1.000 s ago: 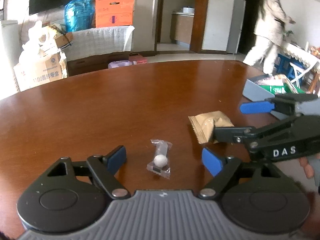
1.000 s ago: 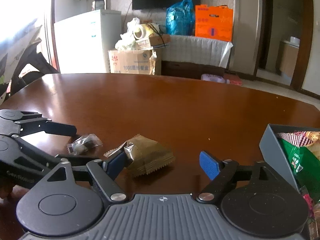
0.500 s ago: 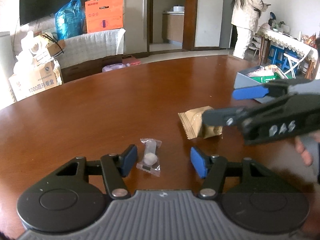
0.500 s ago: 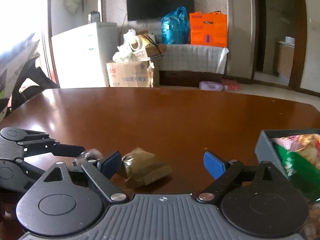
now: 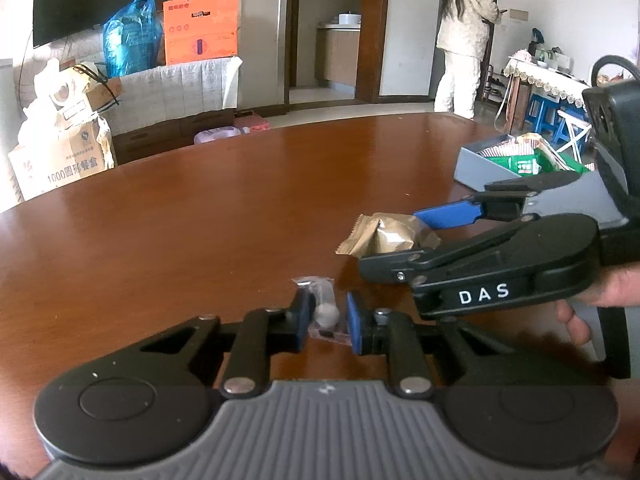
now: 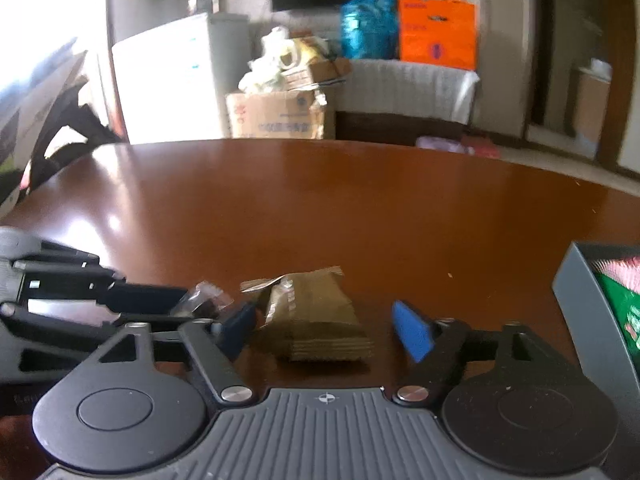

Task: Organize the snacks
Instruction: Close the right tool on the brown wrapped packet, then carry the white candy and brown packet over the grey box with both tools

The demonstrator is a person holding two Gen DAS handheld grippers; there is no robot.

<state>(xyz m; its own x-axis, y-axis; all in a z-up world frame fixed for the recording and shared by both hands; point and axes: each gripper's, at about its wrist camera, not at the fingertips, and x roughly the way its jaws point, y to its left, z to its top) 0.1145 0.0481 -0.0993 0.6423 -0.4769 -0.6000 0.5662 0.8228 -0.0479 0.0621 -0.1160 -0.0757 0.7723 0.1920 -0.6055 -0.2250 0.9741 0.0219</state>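
My left gripper (image 5: 327, 322) clamped the clear candy wrapper (image 5: 323, 312) at lower centre; slick film risked slipping. My right gripper (image 6: 324, 326) stood apart around the brown packet (image 6: 316, 316).

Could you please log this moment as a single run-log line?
left gripper: shut on clear candy packet | right gripper: open around brown snack packet | grey box: holds snacks | table

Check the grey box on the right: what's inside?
The grey box holds snack packets: a green one and a red-and-white striped one on top. Whatever lies beneath them, and the box's near end behind the right gripper, is hidden.
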